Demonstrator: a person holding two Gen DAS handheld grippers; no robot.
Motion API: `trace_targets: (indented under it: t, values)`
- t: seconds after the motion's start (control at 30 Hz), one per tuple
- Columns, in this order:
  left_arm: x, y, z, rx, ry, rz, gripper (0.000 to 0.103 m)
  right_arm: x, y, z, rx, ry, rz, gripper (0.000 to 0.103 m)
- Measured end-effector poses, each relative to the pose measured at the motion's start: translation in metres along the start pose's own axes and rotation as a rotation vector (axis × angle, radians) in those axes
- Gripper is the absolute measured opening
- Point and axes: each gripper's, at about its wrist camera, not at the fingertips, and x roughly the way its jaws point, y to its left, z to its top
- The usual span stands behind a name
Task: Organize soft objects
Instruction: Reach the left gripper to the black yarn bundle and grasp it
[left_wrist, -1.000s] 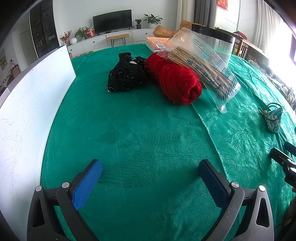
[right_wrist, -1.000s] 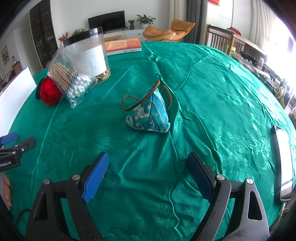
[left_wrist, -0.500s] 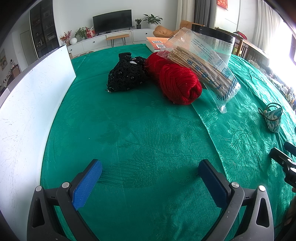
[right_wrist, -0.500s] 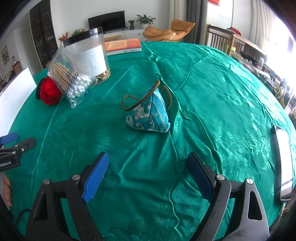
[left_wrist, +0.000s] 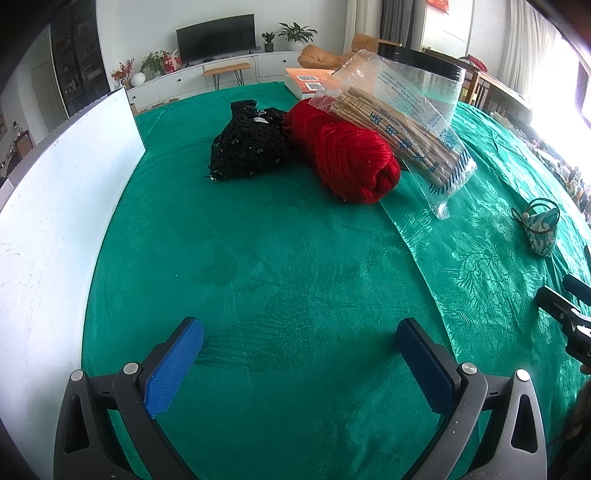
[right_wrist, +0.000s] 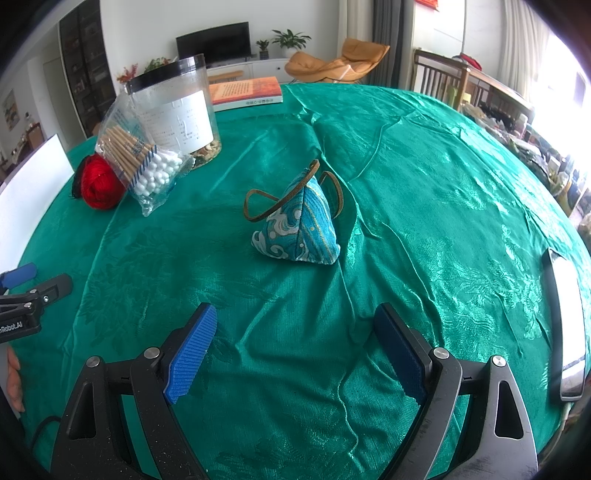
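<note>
My right gripper (right_wrist: 291, 347) hangs spread and empty, the blue pouch (right_wrist: 297, 230) straight ahead of its 2 fingers. My left gripper (left_wrist: 301, 363), spread too, faces the red yarn (left_wrist: 354, 162), farther off.

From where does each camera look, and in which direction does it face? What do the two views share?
Left wrist: sits on the left gripper, looks down and forward over the green cloth at the black knit, red yarn and swab bag; its own open fingers show, and the right gripper's tip at the right edge.
Right wrist: sits on the right gripper, looks at the blue pouch; its open fingers show, also a hand at the left edge.
Shared: cloth, yarn, swab bag, pouch, jar, white board.
</note>
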Motion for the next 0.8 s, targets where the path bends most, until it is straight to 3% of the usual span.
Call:
trace_targets:
  t: [0.27, 0.47, 0.8]
  values:
    - [-0.005, 0.045, 0.032, -0.228, 0.008, 0.029, 0.103, 0.000, 0.001, 0.000, -0.001, 0.001, -0.001, 0.089]
    - [0.025, 0.041, 0.077, -0.156, 0.084, 0.051, 0.103, 0.000, 0.000, 0.000, -0.001, 0.002, -0.001, 0.089]
    - [0.058, 0.056, 0.117, -0.172, 0.036, 0.025, 0.103, 0.000, 0.001, 0.000, -0.001, 0.002, -0.001, 0.090]
